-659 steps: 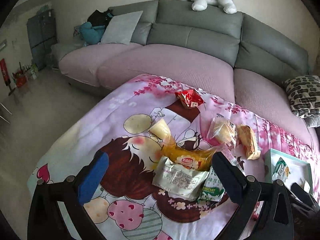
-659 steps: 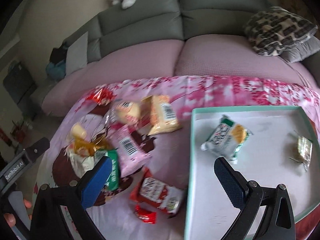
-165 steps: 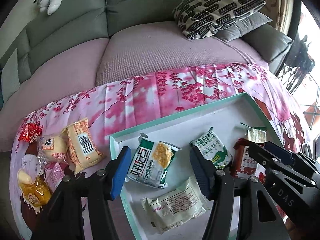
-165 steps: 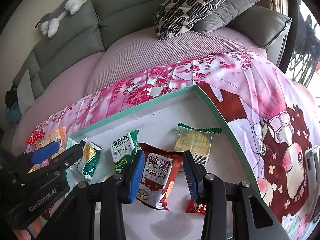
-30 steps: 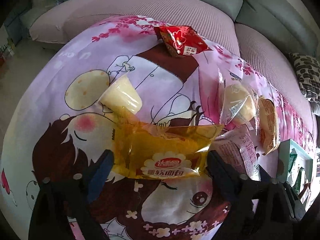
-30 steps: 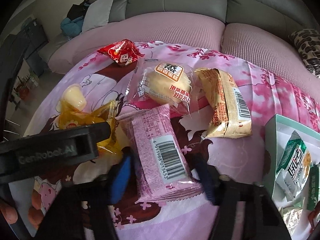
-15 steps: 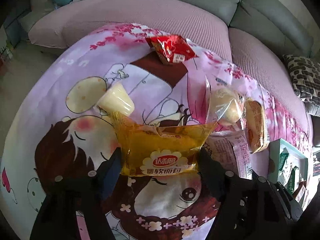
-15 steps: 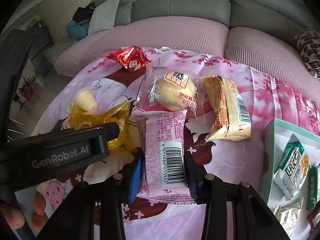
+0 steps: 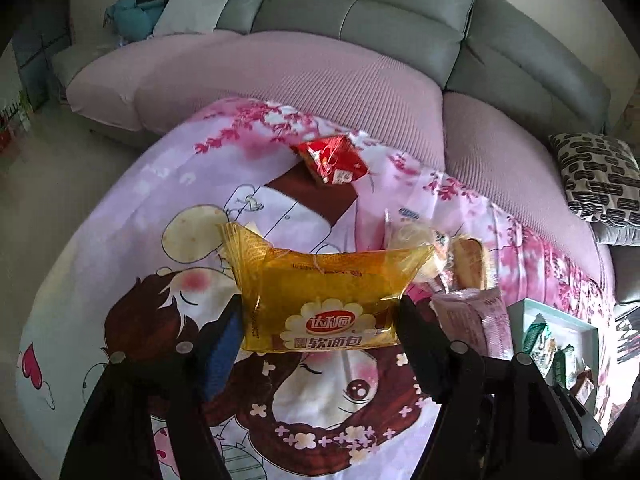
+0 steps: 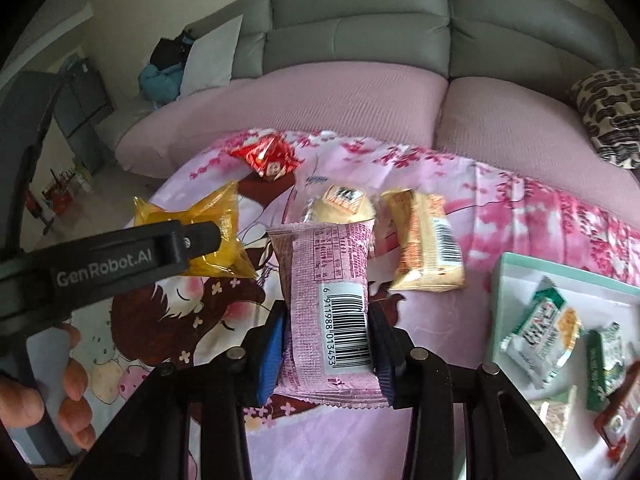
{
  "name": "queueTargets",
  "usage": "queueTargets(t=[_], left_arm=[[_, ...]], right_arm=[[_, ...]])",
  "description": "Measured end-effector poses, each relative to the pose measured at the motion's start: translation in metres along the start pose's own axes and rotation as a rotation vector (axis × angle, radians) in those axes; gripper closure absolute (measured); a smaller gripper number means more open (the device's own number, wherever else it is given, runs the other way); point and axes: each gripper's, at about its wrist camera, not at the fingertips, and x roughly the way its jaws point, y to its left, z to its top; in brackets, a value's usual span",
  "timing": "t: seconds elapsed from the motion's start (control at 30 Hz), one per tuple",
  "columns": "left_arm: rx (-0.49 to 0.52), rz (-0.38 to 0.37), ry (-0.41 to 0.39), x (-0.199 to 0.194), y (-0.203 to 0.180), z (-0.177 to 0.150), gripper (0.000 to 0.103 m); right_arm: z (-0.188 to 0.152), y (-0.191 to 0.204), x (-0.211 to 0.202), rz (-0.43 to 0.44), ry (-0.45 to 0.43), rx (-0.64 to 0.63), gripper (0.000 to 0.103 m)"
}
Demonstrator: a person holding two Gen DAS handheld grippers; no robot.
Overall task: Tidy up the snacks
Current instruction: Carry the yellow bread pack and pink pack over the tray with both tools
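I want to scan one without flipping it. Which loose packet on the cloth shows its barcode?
The pale orange packet, lying beside the round bun packet, shows its barcode. The bun packet and the red packet show none.

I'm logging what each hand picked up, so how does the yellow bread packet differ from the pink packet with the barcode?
The yellow bread packet is translucent amber with a red and white logo facing up; the pink packet is opaque, with its barcode facing up. The yellow one is wider, spreading the left gripper further apart, while the pink one is narrow in the right gripper. The yellow lies crosswise to its jaws; the pink runs lengthwise. Both are sealed and gripped.
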Motion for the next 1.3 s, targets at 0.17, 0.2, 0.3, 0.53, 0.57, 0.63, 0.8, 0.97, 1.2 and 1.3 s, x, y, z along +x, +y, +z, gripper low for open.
queueTargets(t=[0.17,0.2,0.3,0.53,0.57,0.63,0.8,0.97,1.2,1.3], left_arm=[[0.022,-0.010,-0.032,-0.013,-0.010,0.000,0.028],[0.026,-0.013,-0.040,-0.016,-0.013,0.000,0.028],[0.038,-0.018,-0.062,-0.026,-0.019,0.000,0.028],[0.070,-0.029,-0.114,-0.045,-0.034,0.002,0.028],[0.076,-0.031,-0.119,-0.047,-0.036,0.002,0.028],[0.086,-0.037,-0.126,-0.050,-0.040,0.001,0.028],[0.122,-0.066,-0.141,-0.057,-0.056,-0.001,0.028],[0.161,-0.119,-0.136,-0.059,-0.077,-0.006,0.028],[0.243,-0.164,-0.133,-0.063,-0.117,-0.017,0.028],[0.285,-0.192,-0.127,-0.065,-0.136,-0.025,0.028]], right_arm=[[-0.001,-0.017,-0.025,-0.013,-0.040,0.045,0.061],[-0.002,-0.020,-0.028,-0.014,-0.047,0.052,0.061],[-0.001,-0.031,-0.042,-0.015,-0.074,0.086,0.061],[-0.003,-0.055,-0.069,-0.032,-0.126,0.152,0.061],[-0.004,-0.060,-0.073,-0.038,-0.132,0.165,0.061],[-0.006,-0.070,-0.080,-0.052,-0.141,0.190,0.061],[-0.013,-0.099,-0.096,-0.076,-0.162,0.263,0.061],[-0.022,-0.129,-0.111,-0.122,-0.182,0.326,0.061],[-0.045,-0.187,-0.140,-0.206,-0.217,0.463,0.061],[-0.055,-0.207,-0.151,-0.235,-0.229,0.516,0.061]])
